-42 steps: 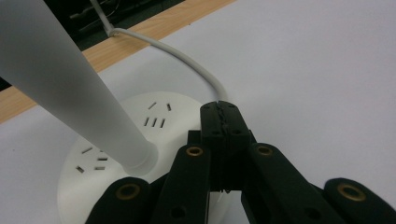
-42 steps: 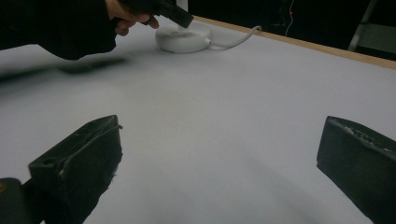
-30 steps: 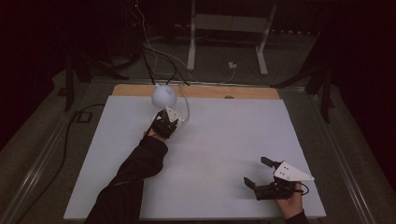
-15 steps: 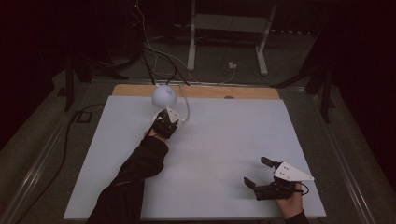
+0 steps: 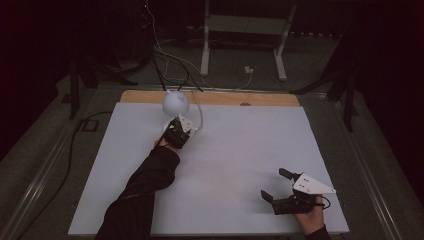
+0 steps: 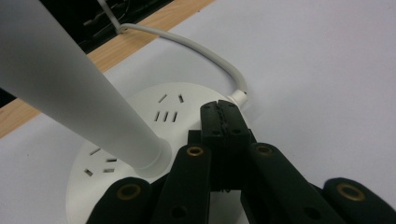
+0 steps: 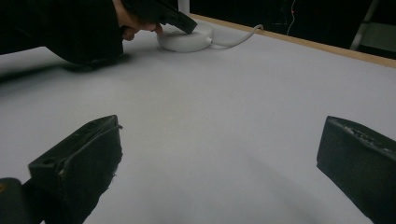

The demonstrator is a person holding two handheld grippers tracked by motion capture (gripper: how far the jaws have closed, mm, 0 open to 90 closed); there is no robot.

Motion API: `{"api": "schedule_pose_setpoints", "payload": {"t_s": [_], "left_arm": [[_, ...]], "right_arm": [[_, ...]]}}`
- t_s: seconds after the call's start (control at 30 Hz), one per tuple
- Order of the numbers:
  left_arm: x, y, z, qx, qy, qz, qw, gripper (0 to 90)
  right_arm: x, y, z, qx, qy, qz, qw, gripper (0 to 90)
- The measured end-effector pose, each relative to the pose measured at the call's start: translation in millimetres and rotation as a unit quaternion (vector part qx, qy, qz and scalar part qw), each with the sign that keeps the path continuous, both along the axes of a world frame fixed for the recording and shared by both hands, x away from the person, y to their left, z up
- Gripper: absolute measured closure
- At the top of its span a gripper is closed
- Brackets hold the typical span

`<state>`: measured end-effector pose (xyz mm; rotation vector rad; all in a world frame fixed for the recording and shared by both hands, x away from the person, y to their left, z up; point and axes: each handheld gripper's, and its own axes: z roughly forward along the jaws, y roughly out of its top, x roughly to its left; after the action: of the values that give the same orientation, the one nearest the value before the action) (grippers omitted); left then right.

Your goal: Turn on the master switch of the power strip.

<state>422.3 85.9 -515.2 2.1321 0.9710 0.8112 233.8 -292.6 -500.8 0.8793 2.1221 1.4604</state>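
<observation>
The lamp base [image 6: 140, 140], a round white disc at the table's far edge, lies directly under the left gripper [image 6: 225, 109], whose jaws are pressed together with tips touching its top (the right gripper [image 5: 277, 186], spread wide, rests well apart at the near corner).

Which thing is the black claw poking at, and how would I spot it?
Look to the far edge of the white table, near the wooden strip. There stands a white desk lamp on a round base. The shut left claw rests its tip on that base, which has plug sockets on top and a white cord leaving its side.
</observation>
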Motion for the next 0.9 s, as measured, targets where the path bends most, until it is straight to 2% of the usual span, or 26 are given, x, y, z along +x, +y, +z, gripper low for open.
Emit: {"api": "schedule_pose_setpoints", "payload": {"t_s": [0.13,0.2,0.3,0.37,0.4,0.53,0.7,0.77,0.8,0.9], "left_arm": [[0.3,-0.9,0.5,0.015,0.000,-0.006,0.9999,90.0],[0.5,-1.0,0.4,0.014,0.001,-0.005,0.9999,90.0],[1.2,-2.4,1.2,0.029,0.001,-0.012,0.9995,90.0],[2.7,-2.9,2.8,0.031,0.009,-0.012,0.9994,90.0],[2.4,-3.9,3.0,0.043,0.006,-0.017,0.9989,90.0],[3.7,-2.6,2.9,0.034,0.012,-0.017,0.9992,90.0],[4.0,-6.2,4.1,0.053,0.013,-0.018,0.9983,90.0],[5.5,-5.3,4.3,0.047,0.021,-0.018,0.9985,90.0],[5.3,-6.4,4.6,0.059,0.018,-0.023,0.9978,90.0],[6.6,-8.3,6.4,0.071,0.023,-0.026,0.9968,90.0]], "right_arm": [[-0.7,0.8,0.4,-0.001,0.000,0.001,1.0000,0.0],[-0.9,0.9,0.4,-0.001,0.000,0.001,1.0000,0.0],[-0.6,0.9,0.1,-0.001,0.001,0.001,1.0000,0.0],[-0.8,1.4,0.0,-0.002,0.001,0.002,1.0000,0.0],[-0.9,1.6,0.0,-0.002,0.000,0.003,1.0000,0.0],[-0.9,1.7,0.0,-0.002,0.001,0.003,1.0000,0.0],[-0.8,1.9,-0.1,-0.002,0.001,0.003,1.0000,0.0],[-0.7,2.4,-0.3,-0.002,0.002,0.004,1.0000,0.0],[-0.7,2.5,-0.3,-0.003,0.002,0.004,1.0000,0.0],[-0.8,2.3,-0.3,-0.003,0.001,0.004,1.0000,0.0]]}}
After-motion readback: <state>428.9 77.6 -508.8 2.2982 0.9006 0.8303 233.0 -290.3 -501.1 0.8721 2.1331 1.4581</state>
